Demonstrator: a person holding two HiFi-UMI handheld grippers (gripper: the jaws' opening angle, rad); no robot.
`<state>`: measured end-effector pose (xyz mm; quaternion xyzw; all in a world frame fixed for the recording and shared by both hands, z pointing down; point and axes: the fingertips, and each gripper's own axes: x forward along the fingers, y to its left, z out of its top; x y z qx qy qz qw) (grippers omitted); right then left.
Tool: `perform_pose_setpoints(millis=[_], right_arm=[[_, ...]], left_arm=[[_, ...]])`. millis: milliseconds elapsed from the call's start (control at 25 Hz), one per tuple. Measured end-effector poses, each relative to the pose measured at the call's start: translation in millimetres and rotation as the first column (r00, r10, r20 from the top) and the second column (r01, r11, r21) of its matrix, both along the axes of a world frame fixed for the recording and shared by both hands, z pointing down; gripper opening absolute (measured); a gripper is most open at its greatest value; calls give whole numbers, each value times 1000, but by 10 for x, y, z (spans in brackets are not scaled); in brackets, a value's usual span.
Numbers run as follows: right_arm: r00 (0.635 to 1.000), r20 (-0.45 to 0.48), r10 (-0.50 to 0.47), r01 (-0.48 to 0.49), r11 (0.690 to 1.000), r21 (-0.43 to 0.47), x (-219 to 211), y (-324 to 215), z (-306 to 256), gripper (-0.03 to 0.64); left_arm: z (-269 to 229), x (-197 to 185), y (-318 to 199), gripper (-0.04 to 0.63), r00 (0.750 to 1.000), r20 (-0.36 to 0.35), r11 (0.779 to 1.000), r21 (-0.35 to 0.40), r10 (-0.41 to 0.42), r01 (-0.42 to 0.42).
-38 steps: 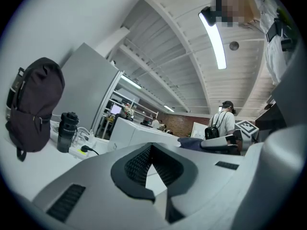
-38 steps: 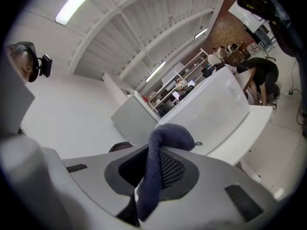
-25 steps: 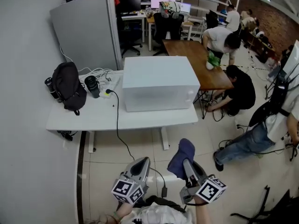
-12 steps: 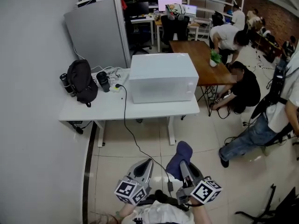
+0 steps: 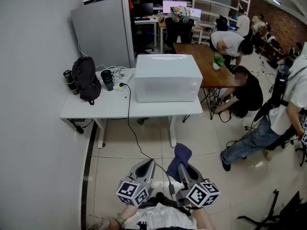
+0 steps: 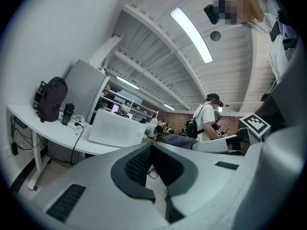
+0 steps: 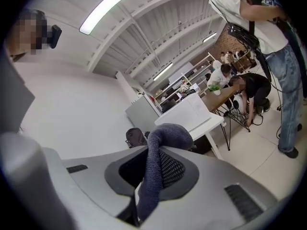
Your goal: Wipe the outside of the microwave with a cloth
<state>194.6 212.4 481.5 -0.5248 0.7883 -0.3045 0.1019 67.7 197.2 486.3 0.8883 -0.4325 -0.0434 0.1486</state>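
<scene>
The white microwave (image 5: pixel 168 77) stands on a white desk (image 5: pixel 110 110) well ahead of me; it also shows small in the left gripper view as a white box (image 6: pixel 115 127) and in the right gripper view (image 7: pixel 189 111). My right gripper (image 5: pixel 183 167) is shut on a dark blue cloth (image 5: pixel 177 156), which folds up between its jaws (image 7: pixel 160 150). My left gripper (image 5: pixel 147 164) is shut with nothing in it, held low beside the right one, far from the microwave.
A black backpack (image 5: pixel 86 78), two dark bottles (image 5: pixel 106 79) and a power strip with a black cable (image 5: pixel 129 119) share the desk. A grey partition (image 5: pixel 103 28) stands behind. People (image 5: pixel 247 87) crouch and stand at the right by a wooden table (image 5: pixel 204 61).
The head view has shifted: the desk and microwave sit slightly further right and farther off. Both grippers have dropped a little lower in the view, the cloth still held.
</scene>
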Motion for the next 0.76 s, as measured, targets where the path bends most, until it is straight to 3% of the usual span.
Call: perform_pose_setpoints(millis=[440,760], right_arm=[[991,-133,-12,16,999,29,-171,67,61,74],[984,-173,-47,50,999,14,-213,61,94,74]], left_arm=[[25,63,176,-14,999,-5,999,-8,40,-40],[3,86,131,-14,1000,-24,1000,-14,-2,2]])
